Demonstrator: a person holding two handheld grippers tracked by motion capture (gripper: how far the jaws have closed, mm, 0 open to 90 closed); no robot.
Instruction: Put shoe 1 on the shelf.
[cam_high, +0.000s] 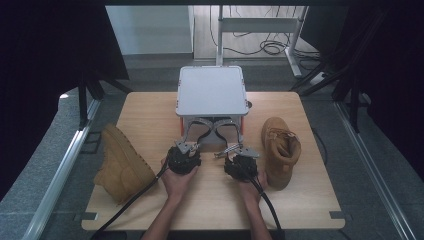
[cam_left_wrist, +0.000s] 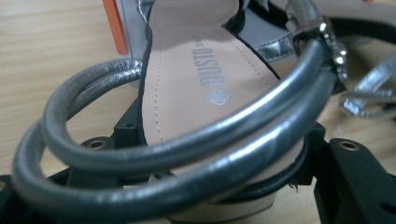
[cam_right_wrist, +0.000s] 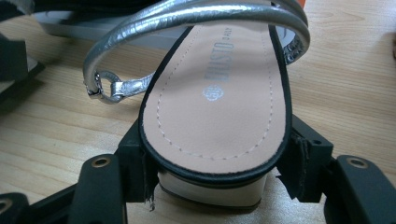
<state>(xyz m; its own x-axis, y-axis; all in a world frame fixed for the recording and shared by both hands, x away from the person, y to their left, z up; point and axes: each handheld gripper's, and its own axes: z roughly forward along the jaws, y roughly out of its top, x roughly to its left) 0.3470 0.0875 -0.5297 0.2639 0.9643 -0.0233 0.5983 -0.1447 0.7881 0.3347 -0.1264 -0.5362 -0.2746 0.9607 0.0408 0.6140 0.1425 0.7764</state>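
Two sandals stand side by side on the table (cam_high: 150, 107), just before a grey box (cam_high: 211, 90). The left sandal's (cam_left_wrist: 196, 88) heel sits between the left gripper's (cam_high: 192, 147) wide jaws, whose pads press on its sides. The right gripper (cam_high: 235, 150) clamps the right sandal's (cam_right_wrist: 219, 102) heel likewise. Tan boots (cam_high: 121, 162) flank both hands.

black left gripper (cam_high: 189, 144) and right gripper (cam_high: 231, 148), grey plates, trailing black cables.
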